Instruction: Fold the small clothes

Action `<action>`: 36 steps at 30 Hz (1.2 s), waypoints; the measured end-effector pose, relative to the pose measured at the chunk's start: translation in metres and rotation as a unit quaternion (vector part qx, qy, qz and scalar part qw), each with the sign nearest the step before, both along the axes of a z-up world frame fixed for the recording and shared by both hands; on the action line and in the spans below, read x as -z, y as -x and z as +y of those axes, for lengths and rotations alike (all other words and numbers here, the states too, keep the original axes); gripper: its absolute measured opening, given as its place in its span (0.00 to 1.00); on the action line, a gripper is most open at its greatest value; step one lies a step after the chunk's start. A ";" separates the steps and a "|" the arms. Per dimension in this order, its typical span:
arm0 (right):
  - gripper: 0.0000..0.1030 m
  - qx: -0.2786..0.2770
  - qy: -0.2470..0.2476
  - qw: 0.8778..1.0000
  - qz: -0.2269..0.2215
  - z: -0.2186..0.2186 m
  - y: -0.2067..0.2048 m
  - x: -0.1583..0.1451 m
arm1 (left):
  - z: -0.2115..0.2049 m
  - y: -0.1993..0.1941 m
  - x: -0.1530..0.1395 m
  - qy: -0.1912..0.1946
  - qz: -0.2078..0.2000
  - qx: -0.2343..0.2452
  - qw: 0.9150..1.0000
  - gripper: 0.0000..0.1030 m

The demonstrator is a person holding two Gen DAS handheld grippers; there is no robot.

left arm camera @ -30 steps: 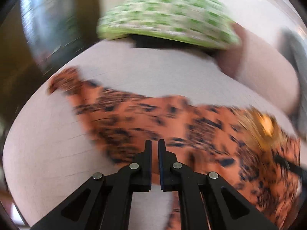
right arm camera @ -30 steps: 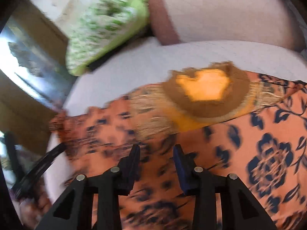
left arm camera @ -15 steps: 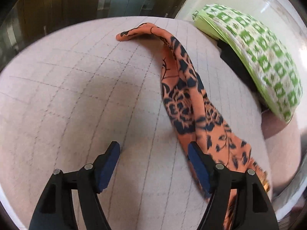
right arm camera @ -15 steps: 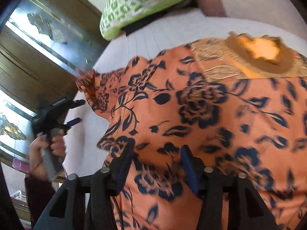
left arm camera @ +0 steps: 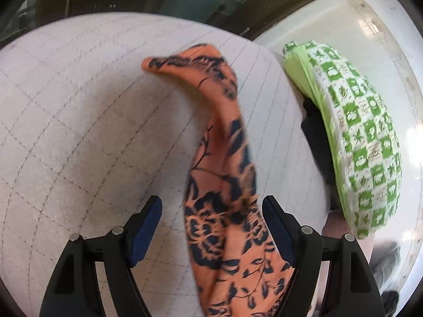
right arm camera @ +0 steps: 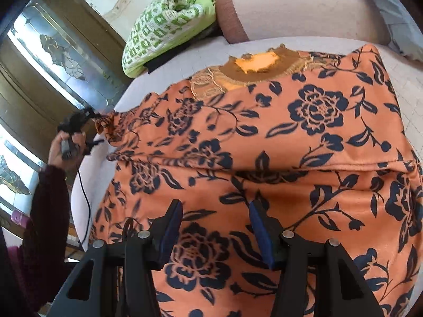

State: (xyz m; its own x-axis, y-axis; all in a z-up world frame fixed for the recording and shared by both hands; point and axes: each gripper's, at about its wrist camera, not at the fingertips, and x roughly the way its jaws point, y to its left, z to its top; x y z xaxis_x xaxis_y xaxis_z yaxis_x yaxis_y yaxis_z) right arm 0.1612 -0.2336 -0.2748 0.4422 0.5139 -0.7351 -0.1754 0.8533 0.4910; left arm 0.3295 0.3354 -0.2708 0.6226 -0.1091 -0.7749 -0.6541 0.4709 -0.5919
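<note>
garment: orange floral top [right arm camera: 264, 142] spread on the pale quilted bed surface [left arm camera: 79, 121]; its neckline patch lies far ahead of the right jaws.
sleeve: the sleeve [left arm camera: 219, 158] runs as a narrow band from between the left jaws out to a tip ahead of them, blurred.
edges: the garment's left edge lies left of the right jaws, bare quilt beyond it; a fold ridge crosses just ahead of the right jaws.
room: bare quilt left of and ahead of the left jaws; green checked pillow [left arm camera: 357, 142] to their right, apart from the sleeve.
change: 0.5 s ago the sleeve lay beside the left gripper's right finger; now it passes between the fingers. right view shows more of the top laid flat.
left gripper [left arm camera: 211, 227]: jaws spread wide, sleeve between them; contact with the right pad probable, hard to tell through blur.
right gripper [right arm camera: 215, 229]: jaws apart, over the fabric, nothing pinched.
</note>
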 end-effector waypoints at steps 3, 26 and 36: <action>0.54 -0.018 -0.005 1.000 0.004 0.005 -0.003 0.007 | 0.001 0.000 -0.009 -0.033 0.024 -0.022 0.999 0.83; 0.54 0.121 -0.045 0.989 -0.075 -0.052 -0.012 -0.030 | -0.218 0.043 -0.162 -0.314 -0.190 0.232 0.901 0.07; 0.70 0.264 -0.091 0.955 -0.098 -0.151 0.003 -0.055 | -0.431 0.113 -0.114 -0.418 -0.197 0.494 0.737 0.81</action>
